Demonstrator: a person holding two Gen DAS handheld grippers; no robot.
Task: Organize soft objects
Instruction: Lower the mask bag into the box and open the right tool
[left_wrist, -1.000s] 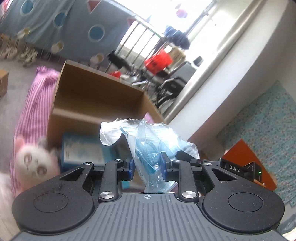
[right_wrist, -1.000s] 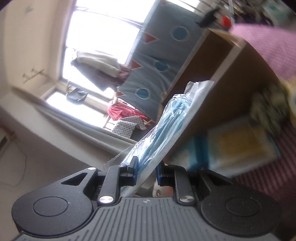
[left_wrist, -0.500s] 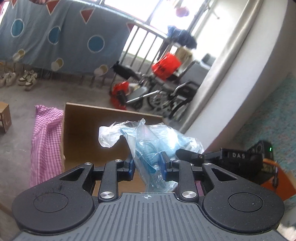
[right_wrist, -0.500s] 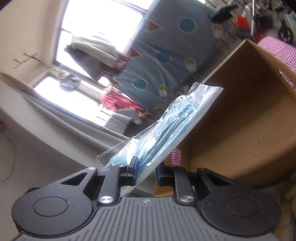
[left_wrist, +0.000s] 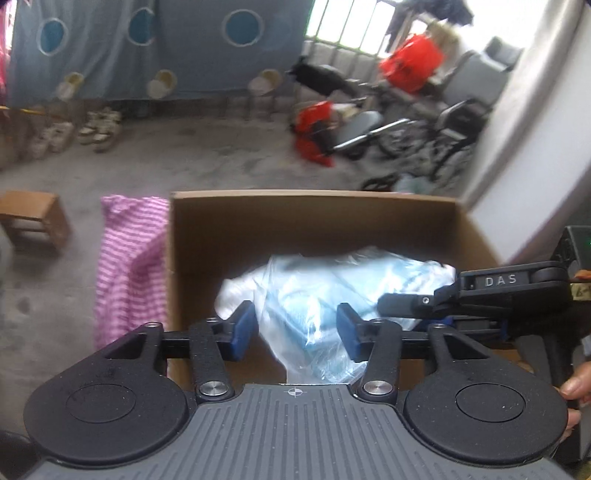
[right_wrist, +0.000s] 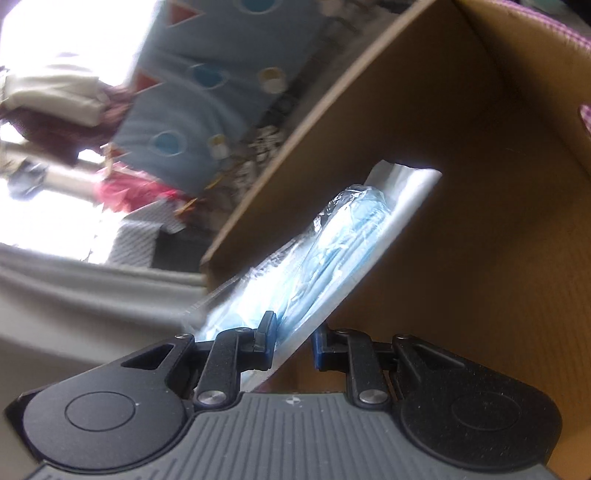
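Note:
A clear plastic bag of light blue soft items (left_wrist: 325, 295) hangs over the open cardboard box (left_wrist: 310, 218). My left gripper (left_wrist: 295, 330) is open, its blue pads (left_wrist: 242, 328) apart on either side of the bag. My right gripper (right_wrist: 293, 341) is shut on the same bag (right_wrist: 332, 243) and holds it tilted inside the box (right_wrist: 461, 184). The right gripper also shows at the right of the left wrist view (left_wrist: 417, 304), clamping the bag's right side.
A pink striped cloth (left_wrist: 129, 266) hangs beside the box's left wall. A small cardboard box (left_wrist: 33, 221) sits on the concrete floor at left. Wheelchairs and red bags (left_wrist: 388, 122) stand at the back, shoes (left_wrist: 81, 129) along a blue curtain.
My left gripper has opened and let go of the bag. Both grippers have swung over the box, and the bag now sits lower, inside its walls, held by the right gripper.

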